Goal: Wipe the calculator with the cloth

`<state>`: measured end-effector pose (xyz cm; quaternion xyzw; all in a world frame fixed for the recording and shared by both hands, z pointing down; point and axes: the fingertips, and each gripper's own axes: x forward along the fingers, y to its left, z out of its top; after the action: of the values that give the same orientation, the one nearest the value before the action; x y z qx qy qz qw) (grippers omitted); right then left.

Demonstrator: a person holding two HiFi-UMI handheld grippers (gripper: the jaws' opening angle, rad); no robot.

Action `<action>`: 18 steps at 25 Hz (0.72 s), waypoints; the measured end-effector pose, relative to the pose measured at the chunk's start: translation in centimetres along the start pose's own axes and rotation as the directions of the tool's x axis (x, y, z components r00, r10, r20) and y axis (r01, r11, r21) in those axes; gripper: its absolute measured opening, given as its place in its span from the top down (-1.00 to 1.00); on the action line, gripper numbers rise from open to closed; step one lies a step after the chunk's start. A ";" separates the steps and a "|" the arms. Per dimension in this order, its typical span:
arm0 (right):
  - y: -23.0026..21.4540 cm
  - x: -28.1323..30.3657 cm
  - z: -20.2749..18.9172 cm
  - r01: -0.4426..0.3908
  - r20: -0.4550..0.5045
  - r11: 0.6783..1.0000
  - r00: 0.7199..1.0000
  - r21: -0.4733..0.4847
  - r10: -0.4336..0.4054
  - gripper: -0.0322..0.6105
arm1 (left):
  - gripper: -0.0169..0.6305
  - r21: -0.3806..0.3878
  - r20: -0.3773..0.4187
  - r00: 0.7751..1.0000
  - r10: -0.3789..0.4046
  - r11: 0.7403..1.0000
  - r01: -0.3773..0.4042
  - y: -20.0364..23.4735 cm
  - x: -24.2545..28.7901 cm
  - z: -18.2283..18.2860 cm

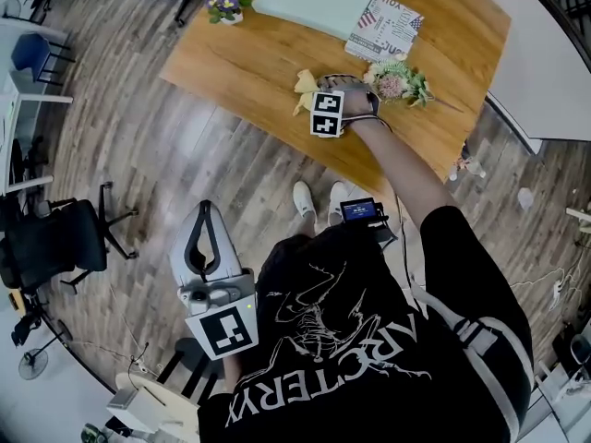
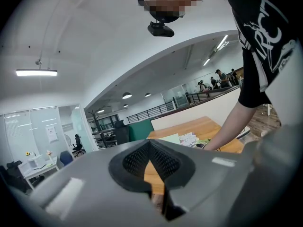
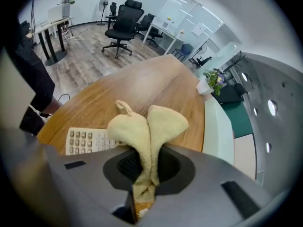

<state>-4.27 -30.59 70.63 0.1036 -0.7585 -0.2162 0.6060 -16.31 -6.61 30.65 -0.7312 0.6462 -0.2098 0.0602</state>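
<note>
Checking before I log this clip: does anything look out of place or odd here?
Nothing is spilled or damaged. The cloth is bunched into two lobes in the right gripper, near the calculator. The only odd thing is that the left gripper, shut and empty, is held off the table, over the floor.

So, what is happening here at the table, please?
A person works with a gripper in each hand. The right gripper is shut on a yellow cloth and holds it over the wooden table, at one end of the white calculator lying there. Whether the cloth touches the calculator cannot be told. The left gripper is shut and empty, held low beside the person, away from the table.
</note>
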 end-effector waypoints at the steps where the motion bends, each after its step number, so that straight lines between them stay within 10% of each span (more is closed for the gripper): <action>1: 0.0 0.0 0.0 -0.006 -0.002 1.000 1.000 -0.002 0.006 0.73 | 0.92 0.000 0.000 1.000 0.002 1.000 -0.002 0.1 -0.1 0.0; 18: 10.1 -4.7 0.1 -0.157 0.057 0.987 0.986 0.026 0.155 0.73 | 0.92 -0.025 0.089 0.992 -0.094 0.995 0.096 -2.4 1.9 2.1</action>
<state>-2.18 -19.64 71.04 0.0470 -0.7837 -0.1592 0.5986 -13.17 -8.47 30.01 -0.7704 0.6105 -0.1707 0.0676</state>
